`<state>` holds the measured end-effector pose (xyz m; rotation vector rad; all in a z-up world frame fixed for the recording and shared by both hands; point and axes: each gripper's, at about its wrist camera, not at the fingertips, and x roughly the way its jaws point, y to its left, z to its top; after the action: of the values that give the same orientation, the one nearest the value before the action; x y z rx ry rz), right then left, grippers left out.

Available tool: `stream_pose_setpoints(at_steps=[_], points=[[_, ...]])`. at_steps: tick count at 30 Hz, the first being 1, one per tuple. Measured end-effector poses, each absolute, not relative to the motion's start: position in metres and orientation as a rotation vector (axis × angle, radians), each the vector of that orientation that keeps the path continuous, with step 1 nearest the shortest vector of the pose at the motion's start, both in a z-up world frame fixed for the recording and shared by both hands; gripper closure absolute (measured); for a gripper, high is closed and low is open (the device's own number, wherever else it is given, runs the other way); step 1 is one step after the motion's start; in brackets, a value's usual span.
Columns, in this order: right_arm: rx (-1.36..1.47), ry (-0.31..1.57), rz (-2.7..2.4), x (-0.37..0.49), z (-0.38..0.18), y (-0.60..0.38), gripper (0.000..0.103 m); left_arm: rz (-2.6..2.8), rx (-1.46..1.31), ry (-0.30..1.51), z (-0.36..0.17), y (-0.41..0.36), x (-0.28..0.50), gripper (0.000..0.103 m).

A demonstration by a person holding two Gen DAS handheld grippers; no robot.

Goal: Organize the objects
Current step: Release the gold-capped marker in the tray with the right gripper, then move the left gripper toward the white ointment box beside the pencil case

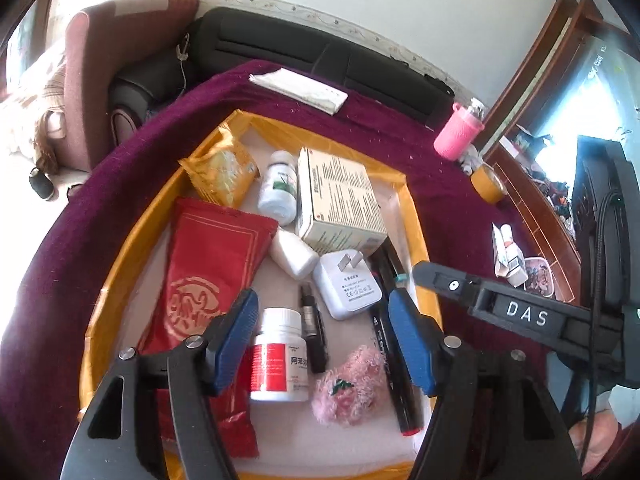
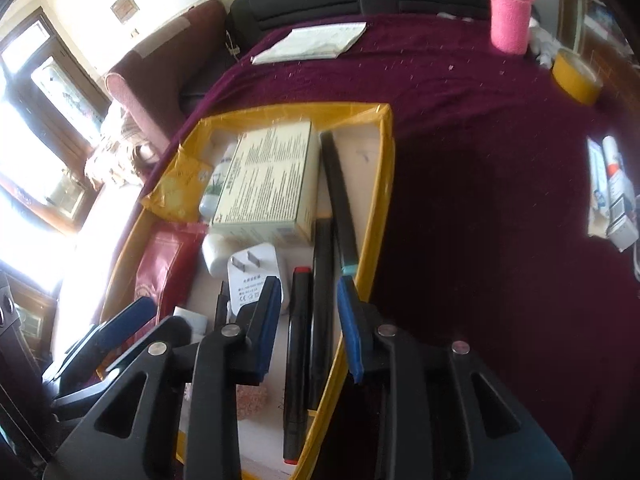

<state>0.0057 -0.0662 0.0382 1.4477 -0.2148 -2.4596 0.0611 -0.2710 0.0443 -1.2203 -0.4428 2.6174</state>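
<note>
— While the yellow tray [image 1: 412, 216] is seen in the middle of the left wrist view, what is kept inside it?

— A white pill bottle [image 1: 280, 356], a pink fluffy toy [image 1: 348, 388] and a white plug [image 1: 346, 284] are laid there.

— How are the jaws held?

— The left gripper [image 1: 324, 344] is spread wide above the bottle; nothing is pinched. The right gripper [image 2: 306, 320] is opened a little over two black pens [image 2: 310, 320], untouched.

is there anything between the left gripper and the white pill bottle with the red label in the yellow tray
Nothing visible. The white pill bottle with the red label lies in the yellow-rimmed tray just past the open left gripper, beside its left pad. The pink fluffy toy and small black tube lie to the bottle's right, not in front.
</note>
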Motion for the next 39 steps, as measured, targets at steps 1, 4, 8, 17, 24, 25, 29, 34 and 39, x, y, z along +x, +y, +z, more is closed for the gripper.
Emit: stream_pose_setpoints(at_steps=[1,4,8,17,24,25,29,34,39], points=[[1.427,-0.209,-2.478,0.009,0.042,-0.064,0.068,2.633,-1.214,-0.434,0.047,-0.272,0.063,0.038],[1.363,-0.230,-2.516,0.011,0.048,-0.060,0.058,2.705,-1.196,-0.396,0.056,-0.271,0.071,0.036],[1.313,-0.267,-2.551,0.015,0.052,-0.048,0.058,2.862,-1.158,-0.260,0.071,-0.262,0.083,0.036],[1.286,-0.261,-2.609,0.032,0.052,-0.022,0.058,2.970,-1.151,-0.107,0.087,-0.243,0.094,0.033],[1.242,-0.250,-2.639,0.046,0.054,-0.003,0.058,2.977,-1.169,0.001,0.092,-0.217,0.100,0.033],[1.229,-0.241,-2.648,0.049,0.056,0.000,0.058,2.975,-1.171,0.015,0.092,-0.212,0.101,0.033],[1.198,-0.219,-2.678,0.057,0.059,0.012,0.055,2.976,-1.174,0.076,0.095,-0.195,0.103,0.033],[1.197,-0.260,-2.698,0.062,0.059,0.038,0.051,2.947,-1.201,0.142,0.093,-0.172,0.102,0.033],[1.198,-0.310,-2.730,0.066,0.057,0.069,0.051,2.893,-1.250,0.207,0.087,-0.143,0.097,0.033]])
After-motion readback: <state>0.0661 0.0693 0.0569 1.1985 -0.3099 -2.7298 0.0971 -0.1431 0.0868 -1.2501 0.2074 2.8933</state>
